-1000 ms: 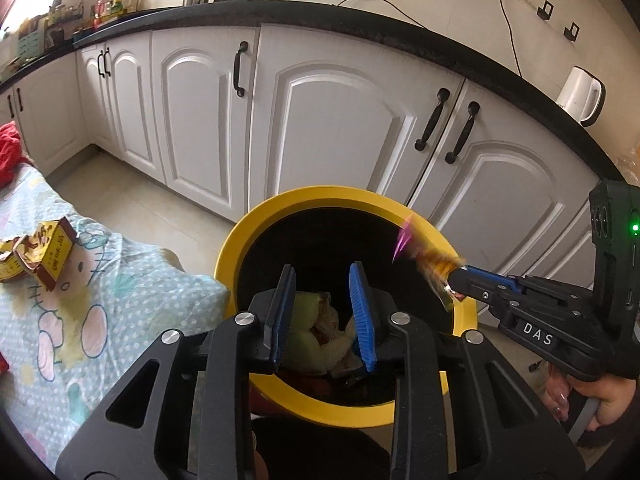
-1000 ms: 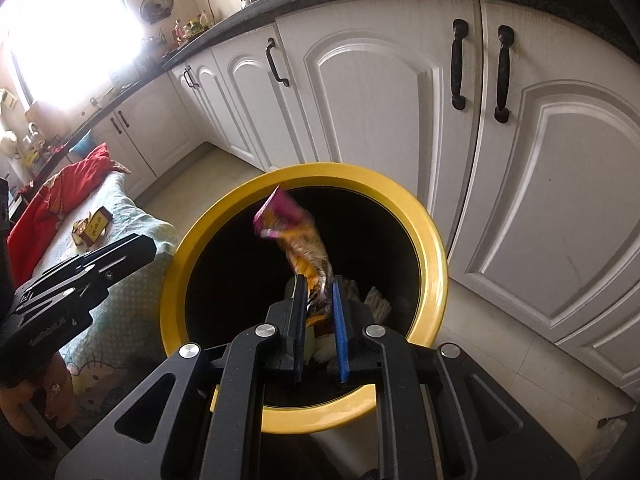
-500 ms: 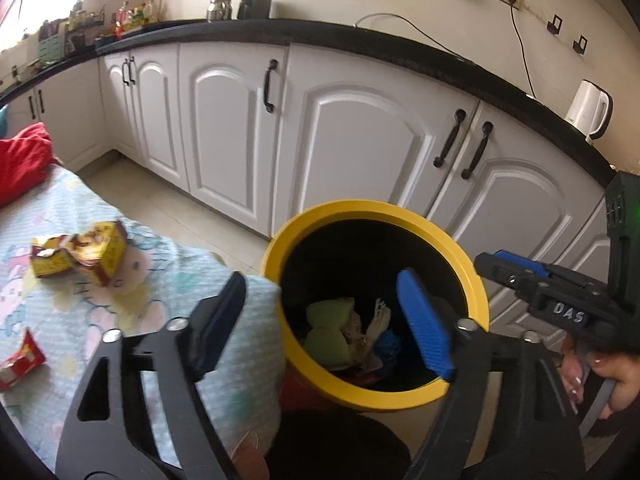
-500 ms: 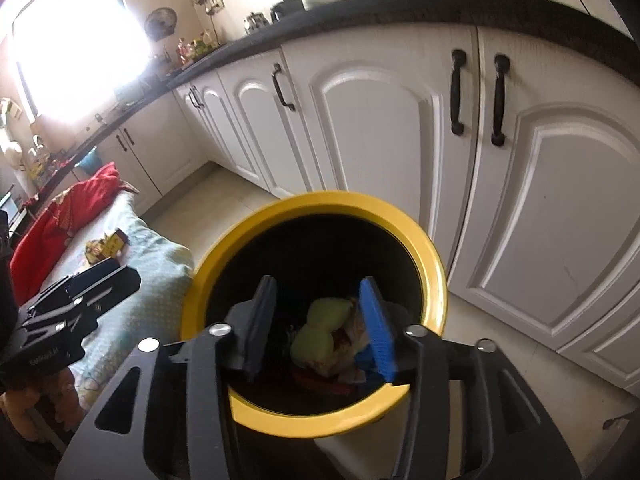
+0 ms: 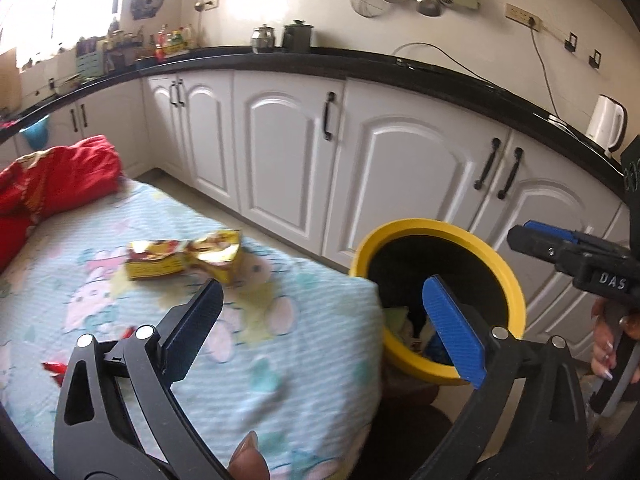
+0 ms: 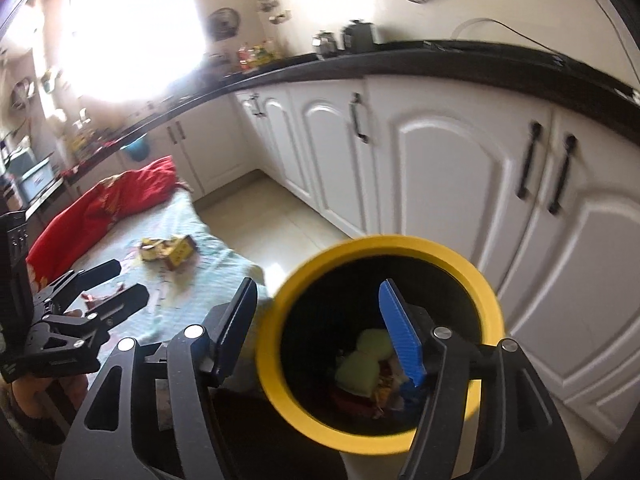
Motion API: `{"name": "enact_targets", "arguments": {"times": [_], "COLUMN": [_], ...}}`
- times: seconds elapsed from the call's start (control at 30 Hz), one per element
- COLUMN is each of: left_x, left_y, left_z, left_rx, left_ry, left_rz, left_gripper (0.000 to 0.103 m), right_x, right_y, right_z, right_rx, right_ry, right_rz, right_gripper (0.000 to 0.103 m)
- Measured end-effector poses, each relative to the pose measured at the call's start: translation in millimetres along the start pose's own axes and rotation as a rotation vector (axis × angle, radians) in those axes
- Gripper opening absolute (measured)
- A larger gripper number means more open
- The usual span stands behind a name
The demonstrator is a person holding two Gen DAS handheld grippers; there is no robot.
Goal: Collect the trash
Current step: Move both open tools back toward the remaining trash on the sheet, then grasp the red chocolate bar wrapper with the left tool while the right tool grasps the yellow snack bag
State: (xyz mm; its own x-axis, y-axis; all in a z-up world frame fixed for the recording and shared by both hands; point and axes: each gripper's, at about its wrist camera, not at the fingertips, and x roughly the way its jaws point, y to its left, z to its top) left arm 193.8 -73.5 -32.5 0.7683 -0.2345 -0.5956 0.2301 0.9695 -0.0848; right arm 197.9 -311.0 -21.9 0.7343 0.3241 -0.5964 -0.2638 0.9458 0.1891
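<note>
Swinging away from the yellow bin (image 5: pixel 438 228) (image 6: pixel 380 242), we've now got the blue-patterned tabletop (image 5: pixel 280 344) filling the left view. Left gripper (image 5: pixel 320 320) and right gripper (image 6: pixel 320 320) both gape wide and empty, the wrapper we held a second ago gone. Crumpled yellow packets (image 5: pixel 184 258) (image 6: pixel 168 248) lie on the cloth, a red scrap (image 5: pixel 56 368) nearer us.
</note>
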Motion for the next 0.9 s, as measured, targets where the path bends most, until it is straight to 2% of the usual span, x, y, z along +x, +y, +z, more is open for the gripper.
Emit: {"name": "enact_targets", "arguments": {"times": [0.4, 0.6, 0.9], "left_x": [-29, -36, -34], "left_y": [74, 109, 142], "left_z": [-10, -17, -33], "left_rx": [-0.043, -0.046, -0.019], "left_ry": [-0.005, 0.022, 0.099], "left_rz": [0.118, 0.164, 0.175], "left_gripper": [0.092, 0.092, 0.092], "right_x": [33, 68, 139], "right_y": [83, 123, 178], "right_z": [26, 41, 57], "right_rx": [-0.182, -0.264, -0.402], "right_ry": [0.020, 0.067, 0.174], "right_rz": [0.130, 0.192, 0.210], "right_gripper": [0.068, 0.070, 0.072]}}
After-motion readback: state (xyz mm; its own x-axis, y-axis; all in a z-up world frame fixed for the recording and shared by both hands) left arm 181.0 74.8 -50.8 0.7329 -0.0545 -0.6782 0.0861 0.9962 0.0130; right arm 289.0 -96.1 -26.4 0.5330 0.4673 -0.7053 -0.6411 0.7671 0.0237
